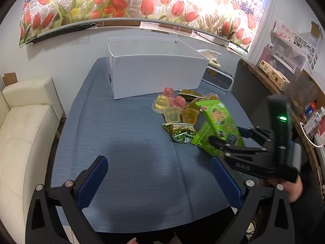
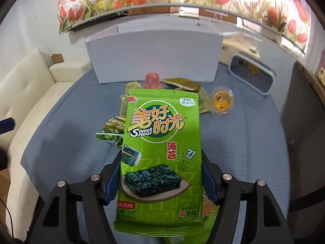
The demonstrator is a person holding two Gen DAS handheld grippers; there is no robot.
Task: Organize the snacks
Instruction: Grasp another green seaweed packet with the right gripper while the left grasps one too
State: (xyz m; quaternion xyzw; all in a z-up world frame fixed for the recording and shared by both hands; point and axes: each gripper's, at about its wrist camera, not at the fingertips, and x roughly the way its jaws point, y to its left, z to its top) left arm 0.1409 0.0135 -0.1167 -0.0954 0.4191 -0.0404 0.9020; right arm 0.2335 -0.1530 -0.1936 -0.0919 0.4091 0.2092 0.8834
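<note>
Right gripper [image 2: 160,174] clamping a green seaweed snack packet [image 2: 162,142] at its lower half, both blue pads pressing against the packet's side edges, jaws standing roughly half apart around it. Packet standing upright between the fingers, printed face toward the right wrist camera, lifted over the blue tabletop [image 2: 243,142]. Seen from the left wrist view, same packet [image 1: 219,126] tilting in the right gripper [image 1: 225,142], just beside the pile of snacks.

Left gripper [image 1: 158,174] hovering wide open over bare blue tabletop [image 1: 121,132], gripping nothing, blue pads [image 1: 92,181] well apart.

Lying in the pile behind the packet: several jelly cups [image 1: 172,105] in red, yellow and orange, a small green pea packet [image 1: 181,135], and gold-coloured wrappers [image 1: 190,95]. One orange jelly cup [image 2: 222,100] tipped on its side, slightly apart from the rest.

Standing at the far end of the tabletop: an open white box [image 1: 156,75], its inside not visible from the right wrist view. Resting beside the box: a grey-rimmed tray [image 2: 251,75]. Flanking the tabletop on the left: a cream sofa [image 1: 22,126].
</note>
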